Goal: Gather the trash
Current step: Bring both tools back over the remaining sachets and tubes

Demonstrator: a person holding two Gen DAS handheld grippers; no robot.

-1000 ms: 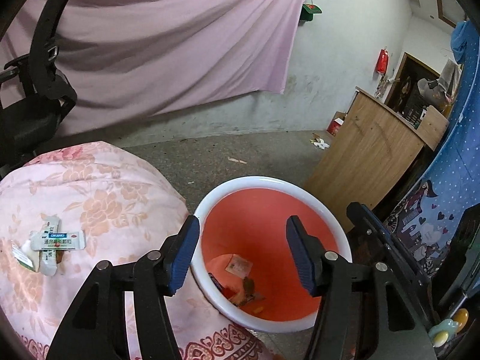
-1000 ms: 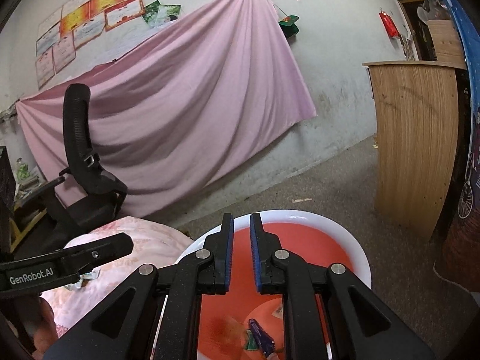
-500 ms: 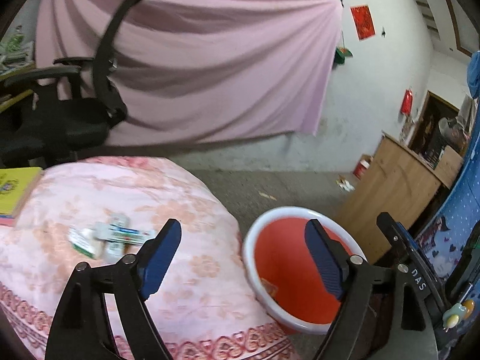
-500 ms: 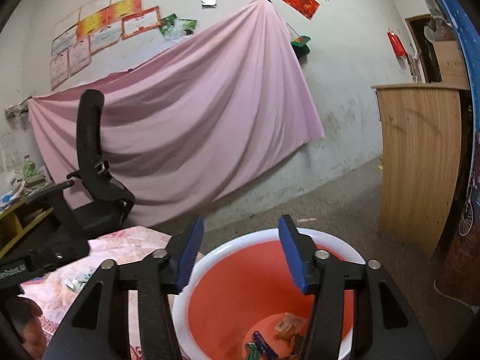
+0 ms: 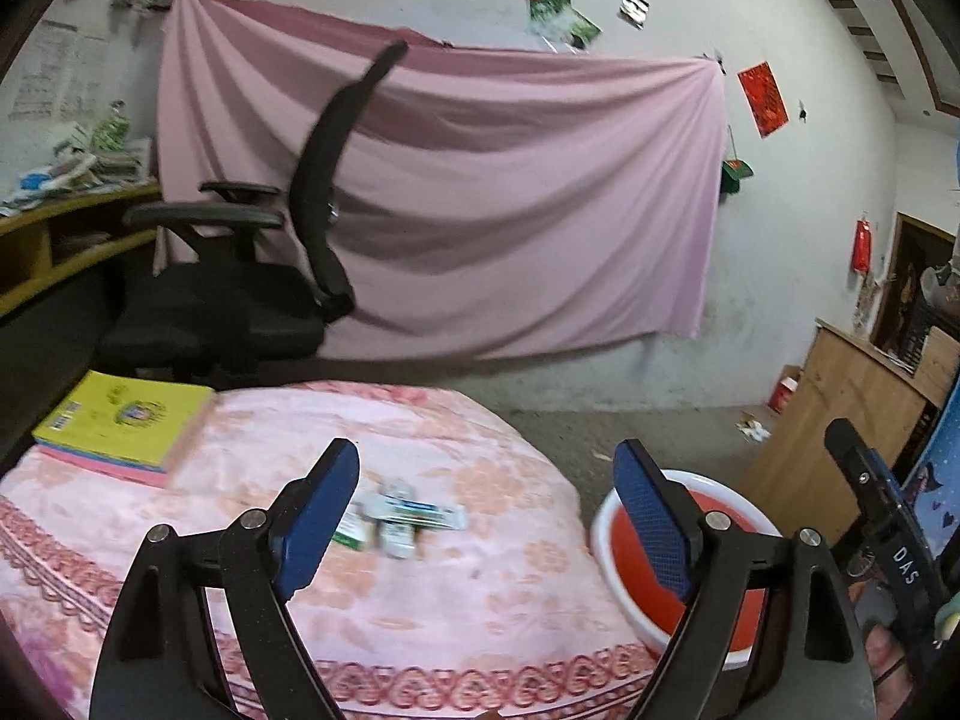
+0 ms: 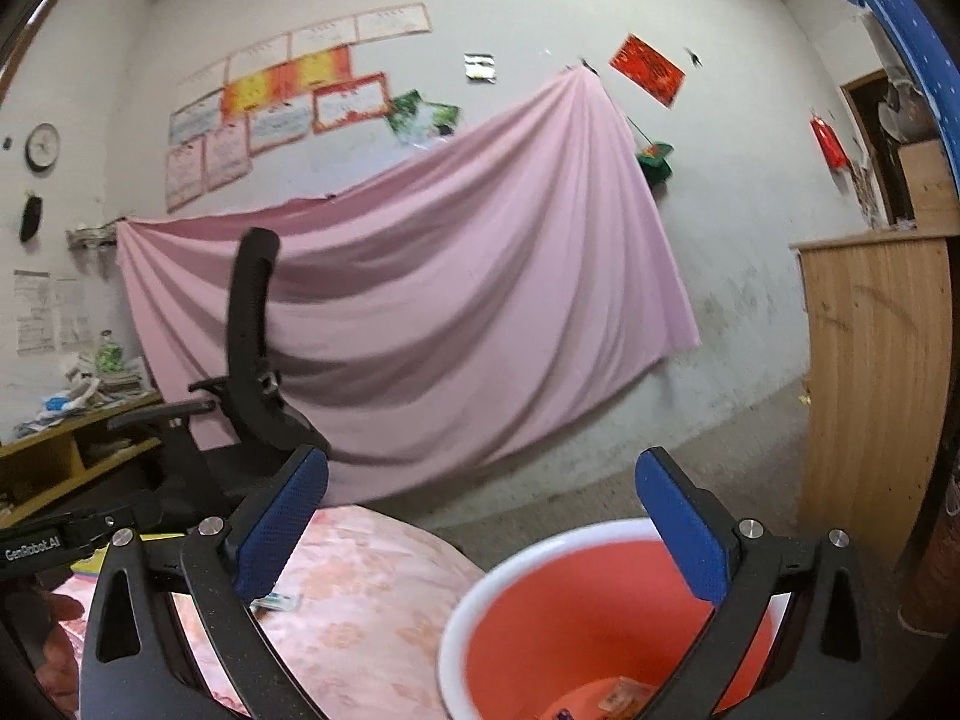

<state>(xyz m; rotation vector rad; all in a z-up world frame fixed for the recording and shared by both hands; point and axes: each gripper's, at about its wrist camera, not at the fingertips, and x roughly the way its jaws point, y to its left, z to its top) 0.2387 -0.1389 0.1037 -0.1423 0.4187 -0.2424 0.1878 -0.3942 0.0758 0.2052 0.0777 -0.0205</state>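
Several small white-and-green wrappers [image 5: 401,518] lie on the pink floral tablecloth [image 5: 456,594]. My left gripper [image 5: 486,510] is open and empty, above the cloth, just near of the wrappers. A red basin with a white rim [image 5: 624,510] stands on the floor right of the table; in the right wrist view the basin [image 6: 576,618] has trash [image 6: 624,699] at its bottom. My right gripper [image 6: 480,531] is open and empty above the basin's left rim. One wrapper [image 6: 277,602] shows behind its left finger.
A stack of yellow and pink books [image 5: 123,423] lies at the table's far left. A black office chair [image 5: 252,282] stands behind the table before a pink sheet [image 5: 510,228]. A wooden cabinet [image 5: 840,420] stands right of the basin.
My left gripper swung left from over the basin to over the table and the wrappers. My right gripper opened from shut to wide over the basin and rose.
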